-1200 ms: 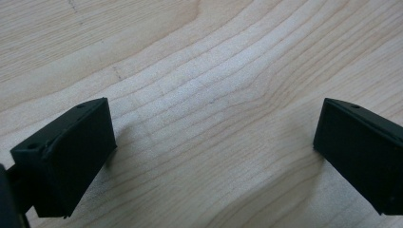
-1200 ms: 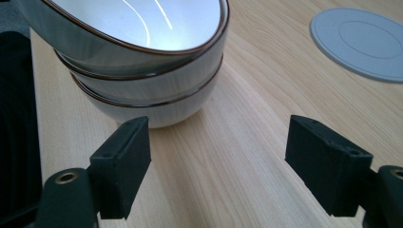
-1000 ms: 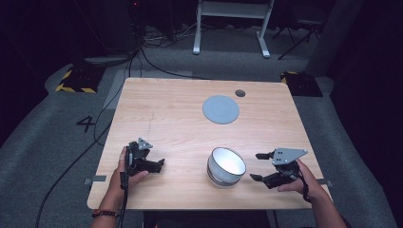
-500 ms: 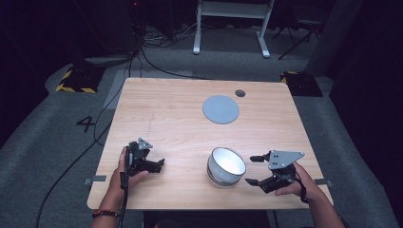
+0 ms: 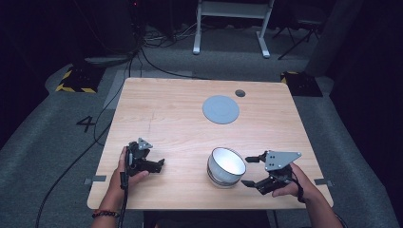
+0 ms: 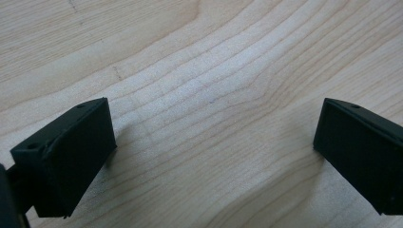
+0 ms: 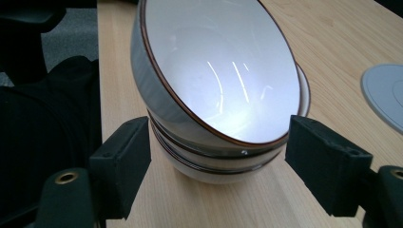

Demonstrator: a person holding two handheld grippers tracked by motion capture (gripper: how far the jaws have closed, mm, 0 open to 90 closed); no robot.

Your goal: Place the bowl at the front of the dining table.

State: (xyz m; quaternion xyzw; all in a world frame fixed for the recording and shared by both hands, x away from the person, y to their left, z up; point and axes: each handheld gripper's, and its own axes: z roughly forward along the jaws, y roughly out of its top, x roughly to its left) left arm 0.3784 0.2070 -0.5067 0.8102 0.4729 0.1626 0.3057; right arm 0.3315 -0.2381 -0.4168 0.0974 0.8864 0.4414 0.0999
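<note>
The right gripper [image 5: 250,170], jaws wide and empty, has edged closer to the stacked bowls [image 5: 226,166] near the table's [image 5: 166,114] front edge, apparently lining up a grasp. The left gripper [image 5: 153,164] rests spread, holding nothing.

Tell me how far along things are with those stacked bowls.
Early. Nothing looks done: the stacked bowls sit nested near the table's front edge. In hand: the right gripper, open, is beside them, not gripping. Left: grasp and separate them, perhaps. The left gripper rests open.
</note>
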